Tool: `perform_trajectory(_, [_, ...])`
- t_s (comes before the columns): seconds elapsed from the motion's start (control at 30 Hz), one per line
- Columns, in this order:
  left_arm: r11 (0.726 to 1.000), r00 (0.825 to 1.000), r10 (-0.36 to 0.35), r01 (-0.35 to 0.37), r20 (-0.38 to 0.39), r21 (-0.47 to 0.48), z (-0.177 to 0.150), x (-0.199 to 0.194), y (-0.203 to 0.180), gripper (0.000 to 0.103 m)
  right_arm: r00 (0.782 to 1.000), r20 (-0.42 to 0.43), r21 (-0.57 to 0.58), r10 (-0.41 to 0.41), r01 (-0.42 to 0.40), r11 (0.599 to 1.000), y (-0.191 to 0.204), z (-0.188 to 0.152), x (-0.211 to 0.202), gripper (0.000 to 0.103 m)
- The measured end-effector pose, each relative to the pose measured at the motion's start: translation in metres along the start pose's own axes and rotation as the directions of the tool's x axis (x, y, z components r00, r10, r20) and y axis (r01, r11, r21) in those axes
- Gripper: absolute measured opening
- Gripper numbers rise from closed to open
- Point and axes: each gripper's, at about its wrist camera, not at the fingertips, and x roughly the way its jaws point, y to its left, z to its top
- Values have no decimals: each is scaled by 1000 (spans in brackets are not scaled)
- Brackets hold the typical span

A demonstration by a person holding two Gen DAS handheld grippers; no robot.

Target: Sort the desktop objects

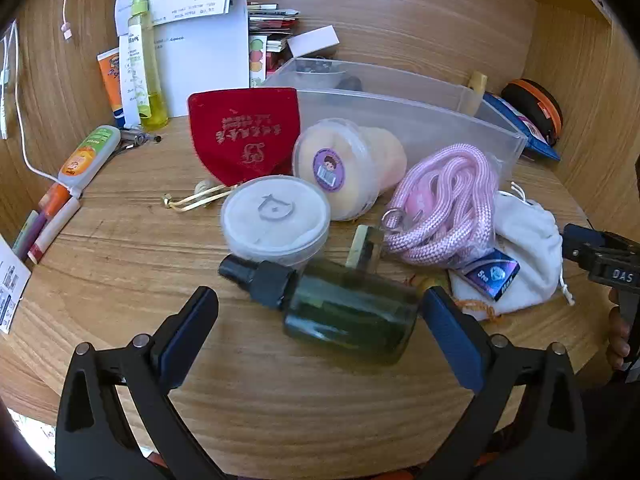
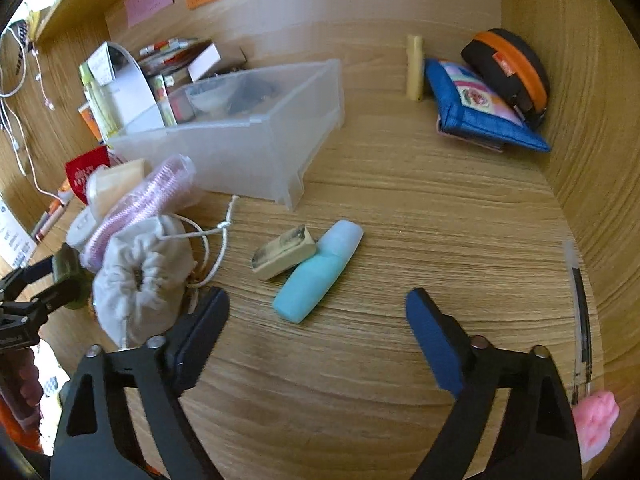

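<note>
A dark green spray bottle [image 1: 340, 304] with a black cap lies on its side on the wooden desk, between the open fingers of my left gripper [image 1: 320, 304]; the right finger looks close to its base. Behind it are a round white tub [image 1: 276, 216], a yellow puff tub [image 1: 344, 164], a red pouch [image 1: 244, 132], pink rope [image 1: 444, 208] and a white drawstring bag [image 1: 528, 248]. My right gripper [image 2: 318, 304] is open and empty, just in front of a teal eraser case [image 2: 320, 272] and a worn eraser [image 2: 284, 252].
A clear plastic bin [image 2: 248, 136] stands at the back middle, holding a few items. A blue pouch [image 2: 480, 112] and a black-orange case [image 2: 508, 72] sit in the right corner. Tubes, pens and a yellow spray bottle [image 1: 142, 60] line the left side. A ruler [image 2: 580, 320] lies at the right.
</note>
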Motion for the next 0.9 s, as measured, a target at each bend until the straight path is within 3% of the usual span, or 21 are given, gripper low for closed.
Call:
perform_trajectory(0.07, [1000, 1000, 7, -7, 1, 4, 1, 2, -2, 102, 1000, -22, -3, -4, 4, 1000, -1, 2, 7, 74])
perform_trajectory(0.13, [1000, 1000, 16, -16, -5, 5, 2, 5, -3, 91, 999, -28, -10, -23, 23, 1000, 0, 3, 10, 70])
perform_trajectory(0.23, [1000, 1000, 16, -16, -24, -7, 2, 12, -1, 87, 999, -36, -23, -34, 34, 999, -1, 5, 12, 66])
perform_trajectory(0.4, [999, 999, 45, -45, -11, 1, 1, 15, -3, 84, 995, -45, -79, -89, 85, 993, 7, 5, 19, 58])
perform_trajectory(0.77, [997, 997, 71, -71, 37, 4, -5, 10, 0, 84, 996, -32, -63, -82, 80, 995, 7, 9, 19, 15])
perform_trajectory(0.9, [997, 995, 79, -80, 68, 8, -2, 2, 0, 84, 999, -22, -1, -47, 47, 999, -3, 7, 13, 14])
